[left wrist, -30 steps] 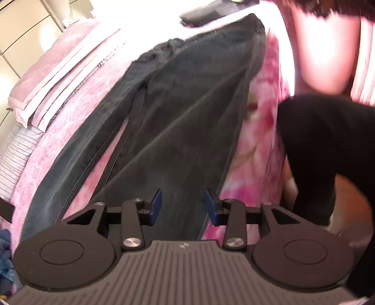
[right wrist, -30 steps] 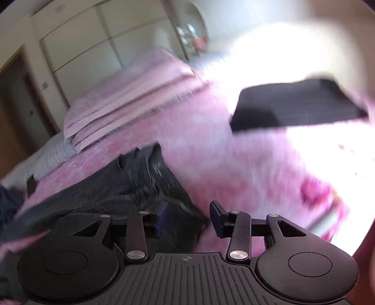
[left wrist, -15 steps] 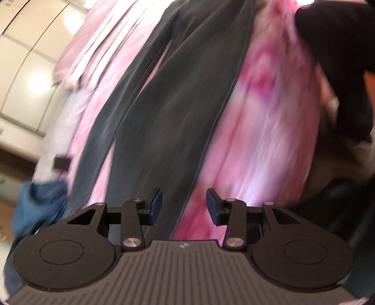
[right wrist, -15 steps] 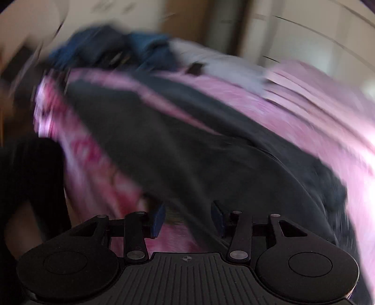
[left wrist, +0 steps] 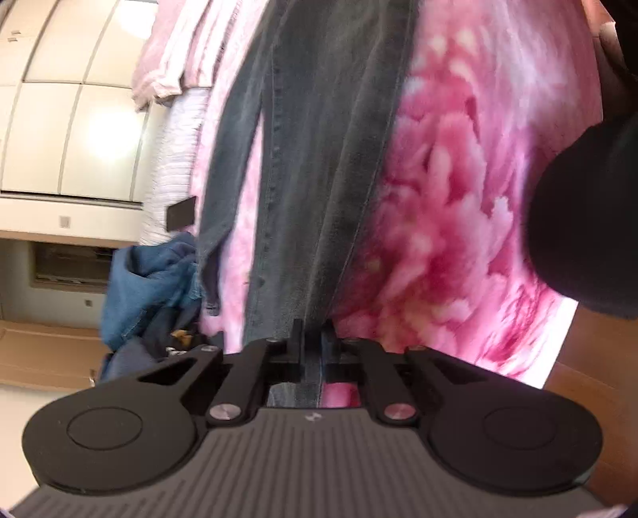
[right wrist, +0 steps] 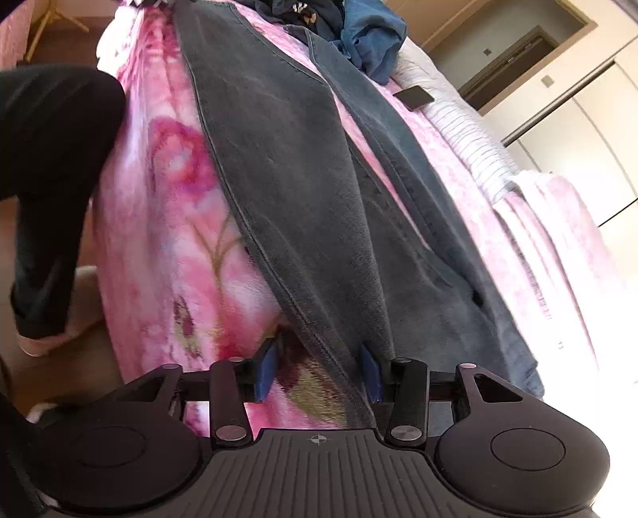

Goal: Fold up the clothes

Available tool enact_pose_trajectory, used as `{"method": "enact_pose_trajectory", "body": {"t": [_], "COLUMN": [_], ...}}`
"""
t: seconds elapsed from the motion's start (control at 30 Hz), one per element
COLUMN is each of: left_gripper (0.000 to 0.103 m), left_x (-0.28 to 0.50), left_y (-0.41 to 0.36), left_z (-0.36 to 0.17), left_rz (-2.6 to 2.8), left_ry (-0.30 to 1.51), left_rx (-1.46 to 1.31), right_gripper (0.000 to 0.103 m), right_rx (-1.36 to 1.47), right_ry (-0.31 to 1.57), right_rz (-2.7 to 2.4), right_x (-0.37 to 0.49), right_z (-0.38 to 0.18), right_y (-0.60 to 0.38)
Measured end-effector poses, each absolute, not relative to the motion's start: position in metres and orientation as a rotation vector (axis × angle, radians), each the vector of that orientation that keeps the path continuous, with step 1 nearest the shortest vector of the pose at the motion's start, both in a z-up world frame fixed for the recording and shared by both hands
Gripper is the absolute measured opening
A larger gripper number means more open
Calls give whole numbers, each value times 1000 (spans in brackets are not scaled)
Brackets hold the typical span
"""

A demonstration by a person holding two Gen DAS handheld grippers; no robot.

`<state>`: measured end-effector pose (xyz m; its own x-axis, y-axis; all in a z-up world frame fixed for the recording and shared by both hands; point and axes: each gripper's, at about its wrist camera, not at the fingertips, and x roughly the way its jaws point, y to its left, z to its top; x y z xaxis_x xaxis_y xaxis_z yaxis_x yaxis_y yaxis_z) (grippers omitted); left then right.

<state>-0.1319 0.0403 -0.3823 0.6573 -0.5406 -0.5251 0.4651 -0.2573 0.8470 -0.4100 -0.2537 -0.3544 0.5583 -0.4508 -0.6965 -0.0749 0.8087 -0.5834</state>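
We are clamping our left gripper (left wrist: 312, 334) on the hem of the dark jeans (left wrist: 319, 159) lying along the pink floral blanket (left wrist: 458, 199); our right gripper (right wrist: 319, 368) is straddling their waist edge, fingers spread.

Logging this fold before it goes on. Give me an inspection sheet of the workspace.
Surface: bed under a pink floral fleece blanket.
Job's things: dark grey denim jeans laid lengthwise along the bed.
Clutter: heap of blue clothes; flat black rectangular device on striped bedding; folded pale pink blanket.
Grippers: left hand-held gripper shut on a leg end of the jeans; right hand-held gripper open, straddling the jeans' edge.
Cables: nothing seen.
Surroundings: cream wardrobe doors; person's black-trousered leg beside the bed.
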Motion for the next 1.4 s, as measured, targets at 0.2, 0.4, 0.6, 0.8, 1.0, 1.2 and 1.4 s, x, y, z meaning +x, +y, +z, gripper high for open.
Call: {"method": "enact_pose_trajectory", "body": {"t": [0.2, 0.4, 0.6, 0.8, 1.0, 1.2, 1.4], "left_gripper": [7, 15, 20, 22, 25, 26, 29], "left_x": [-130, -142, -168, -190, -209, -229, -247], "left_y": [53, 59, 67, 21, -59, -142, -194], "left_z": [-385, -375, -321, -295, -291, -306, -333], "left_rz": [-952, -974, -1210, -1326, -1450, -1565, -1650], "left_ry": [1, 96, 214, 172, 81, 39, 36], "left_rx": [1550, 1514, 1286, 1217, 1204, 1168, 1178], "right_gripper": [1, 7, 50, 58, 58, 58, 58], "right_rx": [-616, -548, -278, -81, 228, 340, 531], "right_ry": [957, 949, 774, 572, 609, 786, 870], "right_rz": [-224, -226, -248, -368, -565, -593, -484], "right_x": [-412, -415, -439, -466, -495, -500, -501], "right_z": [-343, -342, -299, -254, -250, -274, -308], "right_y": [-236, -239, -249, -297, -439, -548, -612]}}
